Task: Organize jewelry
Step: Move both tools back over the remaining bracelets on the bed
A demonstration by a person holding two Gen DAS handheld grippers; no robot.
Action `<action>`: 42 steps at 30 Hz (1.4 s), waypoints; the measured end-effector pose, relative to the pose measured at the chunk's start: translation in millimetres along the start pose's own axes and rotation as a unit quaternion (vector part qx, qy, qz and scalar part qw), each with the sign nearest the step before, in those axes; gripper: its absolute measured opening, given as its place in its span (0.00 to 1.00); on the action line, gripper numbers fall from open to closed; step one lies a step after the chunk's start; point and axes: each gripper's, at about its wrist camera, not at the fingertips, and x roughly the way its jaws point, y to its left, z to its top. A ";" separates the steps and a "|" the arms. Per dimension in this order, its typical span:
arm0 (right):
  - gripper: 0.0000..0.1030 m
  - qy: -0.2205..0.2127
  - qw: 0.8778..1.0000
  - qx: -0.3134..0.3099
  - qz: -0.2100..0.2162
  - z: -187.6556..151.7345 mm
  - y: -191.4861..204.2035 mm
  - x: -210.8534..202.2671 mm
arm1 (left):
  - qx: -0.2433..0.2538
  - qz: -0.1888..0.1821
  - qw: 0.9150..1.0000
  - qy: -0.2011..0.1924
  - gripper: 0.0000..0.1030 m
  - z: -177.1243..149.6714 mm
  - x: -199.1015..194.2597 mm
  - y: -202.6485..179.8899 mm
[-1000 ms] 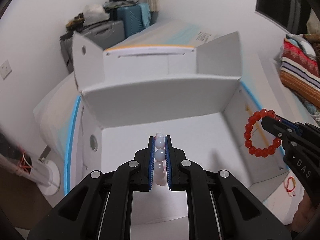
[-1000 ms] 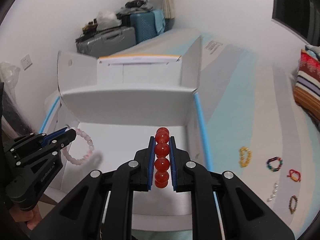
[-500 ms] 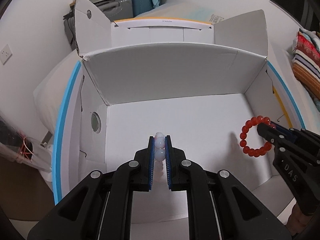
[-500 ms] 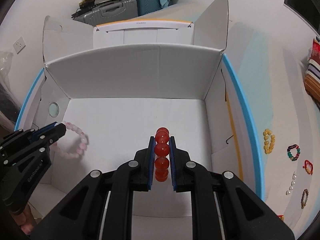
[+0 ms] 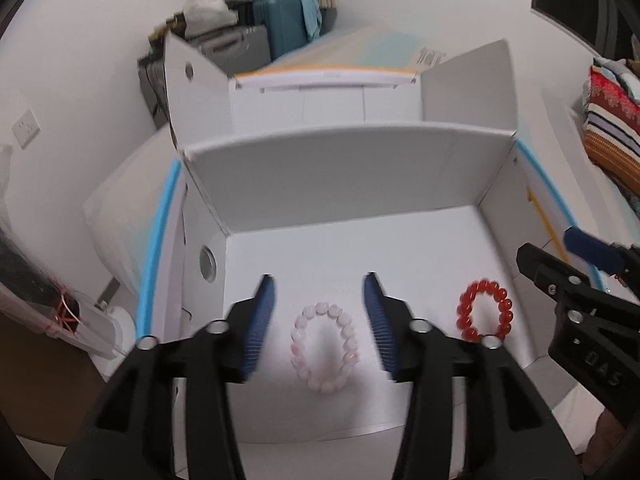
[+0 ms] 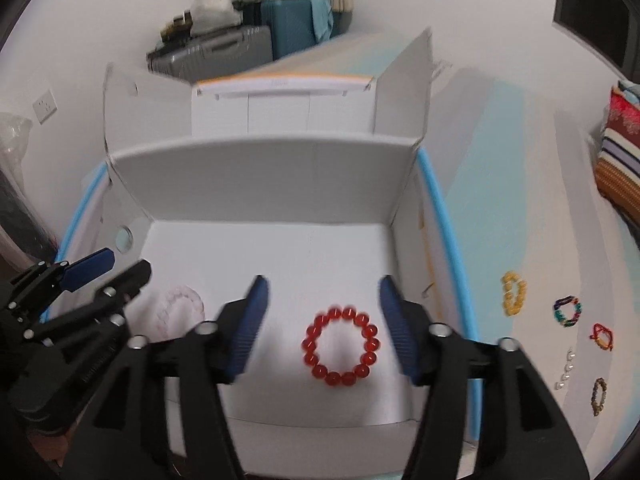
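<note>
Left wrist view shows the left claw (image 5: 318, 320) now spread wide with nothing between its blue pads; half a second ago it was still pinching the pink bead bracelet (image 5: 325, 352). That bracelet now lies flat on the white floor of the cardboard box (image 5: 340, 172), directly under the gap of the claw and apart from both pads. A little to the right of it lies the red bead bracelet (image 5: 485, 310), also flat on the box floor, with a clear space between the two.

Right wrist view tells the same thing for the other side: the right claw (image 6: 322, 320) is fully open and holds nothing, and the red bead bracelet (image 6: 341, 347) rests below it as a round ring. To its left the pink bracelet (image 6: 180, 312) is only partly seen, blurred behind the left claw (image 6: 108, 270).

So both bracelets have just been dropped into the box, and I judge this pair as finished. Further away, outside the box to the right, more pieces wait on the pale bed surface (image 6: 500, 184): a yellow bead bracelet (image 6: 514, 294), a multicoloured bead bracelet (image 6: 567, 312), a red-orange cord bracelet (image 6: 603, 337), a string of white pearls (image 6: 565, 370) and a brown bead bracelet (image 6: 599, 396). The task is therefore only partly done, and the claws must probably go to these next. Behind the box stand suitcases (image 6: 248, 46) by the wall.
</note>
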 end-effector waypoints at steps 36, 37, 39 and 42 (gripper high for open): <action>0.93 -0.035 0.970 0.165 -0.177 -123.3 -305.6 -111.5 | 0.184 -0.188 0.963 -0.048 0.94 -53.6 -60.4 -289.7; 0.93 -0.029 0.968 0.171 -0.179 -129.7 -314.1 -108.2 | 0.190 -0.191 0.962 -0.045 0.94 -57.0 -57.2 -297.3; 0.93 -0.018 0.966 0.181 -0.184 -142.0 -328.6 -101.0 | 0.200 -0.196 0.959 -0.038 0.94 -65.8 -48.1 -313.5; 0.93 -0.003 0.963 0.192 -0.188 -158.1 -346.1 -89.6 | 0.211 -0.210 0.955 -0.023 0.94 -79.2 -32.1 -331.6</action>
